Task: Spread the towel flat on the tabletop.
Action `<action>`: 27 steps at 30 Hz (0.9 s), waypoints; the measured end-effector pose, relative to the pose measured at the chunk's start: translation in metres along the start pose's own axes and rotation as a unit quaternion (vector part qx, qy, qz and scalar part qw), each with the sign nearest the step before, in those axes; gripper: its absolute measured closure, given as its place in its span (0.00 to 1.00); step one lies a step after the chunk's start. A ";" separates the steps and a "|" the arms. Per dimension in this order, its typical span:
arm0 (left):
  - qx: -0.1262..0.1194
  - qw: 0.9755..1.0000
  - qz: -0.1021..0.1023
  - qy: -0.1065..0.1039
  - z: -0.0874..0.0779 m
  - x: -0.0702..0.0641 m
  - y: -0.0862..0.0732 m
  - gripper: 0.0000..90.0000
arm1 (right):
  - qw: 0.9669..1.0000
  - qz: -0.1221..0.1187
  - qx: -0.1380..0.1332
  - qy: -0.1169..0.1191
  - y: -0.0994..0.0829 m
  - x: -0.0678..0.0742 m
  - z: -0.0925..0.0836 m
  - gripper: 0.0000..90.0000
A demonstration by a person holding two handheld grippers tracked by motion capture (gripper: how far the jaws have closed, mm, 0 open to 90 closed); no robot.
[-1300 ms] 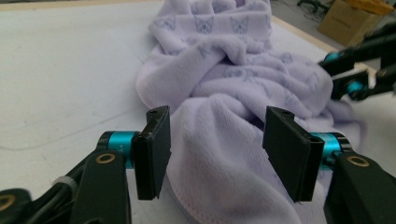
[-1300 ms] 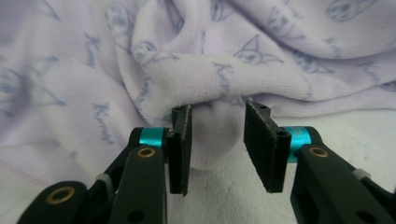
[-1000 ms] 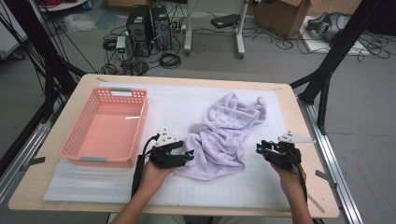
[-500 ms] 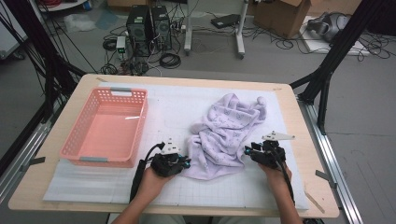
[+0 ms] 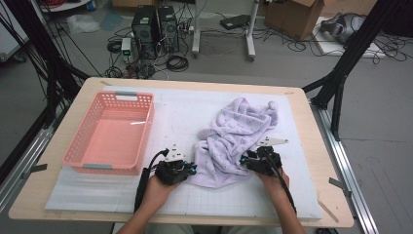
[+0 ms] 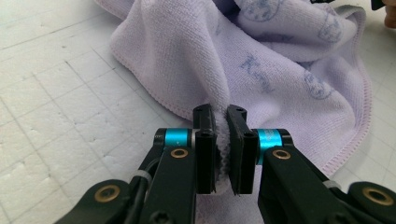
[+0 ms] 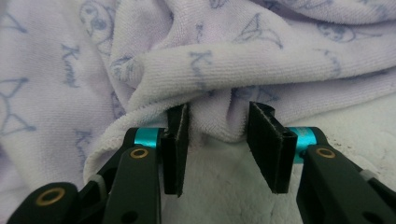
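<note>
A lilac towel [image 5: 238, 134] with a printed pattern lies crumpled on the white foam mat [image 5: 180, 112]. My left gripper [image 5: 193, 170] sits at its near left edge. In the left gripper view the left gripper [image 6: 220, 116] is shut on a fold of the towel [image 6: 280, 70] at the hem. My right gripper [image 5: 245, 163] is at the towel's near right edge. In the right gripper view the right gripper [image 7: 217, 116] has just been closing, with a fold of towel [image 7: 233, 56] hanging between the pads, which still stand apart.
A pink plastic basket [image 5: 148, 127] stands on the left part of the mat, with nothing in it. The wooden table [image 5: 316, 146] frames the mat. Beyond the table are computer towers [image 5: 156, 24], cables and a cardboard box [image 5: 292, 17] on the floor.
My right gripper has slid left to the towel's edge. The left jaws have closed on the towel's hem while the hand stayed nearly in place.
</note>
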State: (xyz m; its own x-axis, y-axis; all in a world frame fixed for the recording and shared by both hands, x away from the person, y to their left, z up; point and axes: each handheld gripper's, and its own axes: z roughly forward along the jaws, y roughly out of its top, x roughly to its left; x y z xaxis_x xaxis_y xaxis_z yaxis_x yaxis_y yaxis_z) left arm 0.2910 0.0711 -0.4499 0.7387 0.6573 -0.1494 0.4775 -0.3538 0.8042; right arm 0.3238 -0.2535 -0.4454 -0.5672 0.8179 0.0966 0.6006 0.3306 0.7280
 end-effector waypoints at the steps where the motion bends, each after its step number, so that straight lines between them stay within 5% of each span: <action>1: -0.001 1.000 -0.001 0.000 0.000 0.000 0.000 0.91 | 1.000 -0.007 0.003 0.001 0.001 0.001 0.000 0.87; 2: -0.002 1.000 -0.003 -0.001 -0.001 0.000 0.000 0.91 | 1.000 -0.007 0.003 0.001 0.001 0.001 0.000 0.87; 5: -0.006 1.000 -0.008 -0.002 -0.003 0.002 -0.002 0.91 | 0.998 -0.060 0.015 -0.023 0.002 0.009 -0.006 0.92; 10: -0.011 1.000 -0.020 -0.008 -0.007 0.005 -0.003 0.91 | 0.998 -0.045 0.025 -0.032 -0.007 -0.004 -0.026 0.92; 16: -0.020 0.999 -0.023 -0.012 -0.008 0.005 -0.001 0.91 | 0.994 -0.053 0.043 -0.090 -0.021 -0.031 -0.076 0.90; 22: -0.045 0.999 -0.029 0.004 -0.015 0.006 0.001 0.88 | 0.996 -0.012 0.008 -0.091 -0.022 -0.047 -0.098 0.74; 23: -0.051 0.998 -0.033 0.006 -0.016 0.007 0.001 0.79 | 0.996 0.013 -0.018 -0.086 -0.025 -0.054 -0.105 0.70; 27: -0.062 0.997 -0.055 0.007 -0.015 0.009 0.002 0.61 | 0.994 0.040 -0.035 -0.095 -0.031 -0.063 -0.108 0.70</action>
State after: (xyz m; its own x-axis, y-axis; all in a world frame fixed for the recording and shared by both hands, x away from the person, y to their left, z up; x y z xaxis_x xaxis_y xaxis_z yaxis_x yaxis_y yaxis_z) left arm 0.2919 0.0863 -0.4413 0.6775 0.6975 -0.2336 0.4928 -0.1946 0.8481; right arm 0.2799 -0.3659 -0.4012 -0.3995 0.9162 0.0310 0.5947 0.2332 0.7694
